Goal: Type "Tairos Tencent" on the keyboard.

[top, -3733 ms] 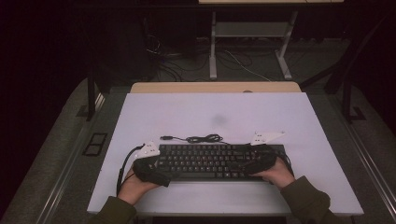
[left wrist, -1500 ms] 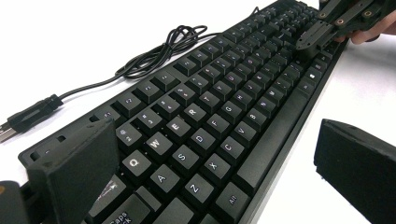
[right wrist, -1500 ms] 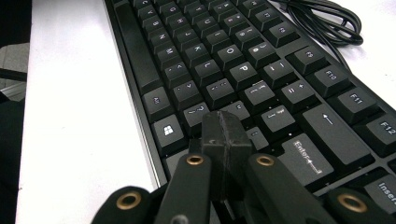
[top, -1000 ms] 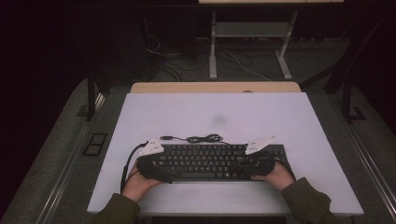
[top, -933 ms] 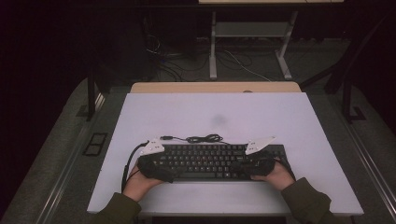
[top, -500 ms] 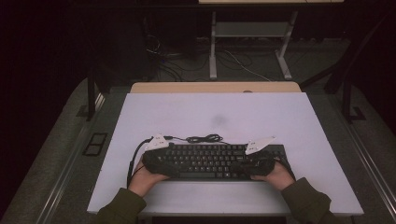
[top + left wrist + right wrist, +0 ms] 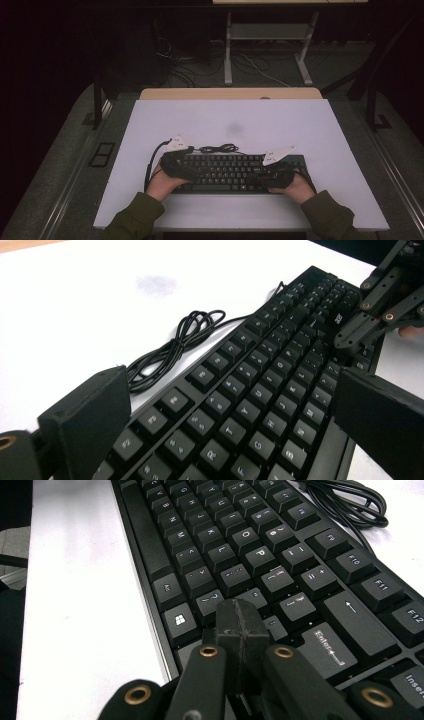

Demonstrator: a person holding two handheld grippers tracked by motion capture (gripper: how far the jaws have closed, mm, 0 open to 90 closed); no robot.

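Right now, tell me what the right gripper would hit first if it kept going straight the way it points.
The right gripper, jaws shut, points low across the keyboard. Going straight on, it would probably meet the keys just ahead of its tips, near the question-mark key; the height above them is unclear.

Black keyboard (image 7: 235, 172) with pale lettering, black cable (image 7: 220, 148), white table (image 7: 300, 125) with a grey smudge (image 7: 234, 128).
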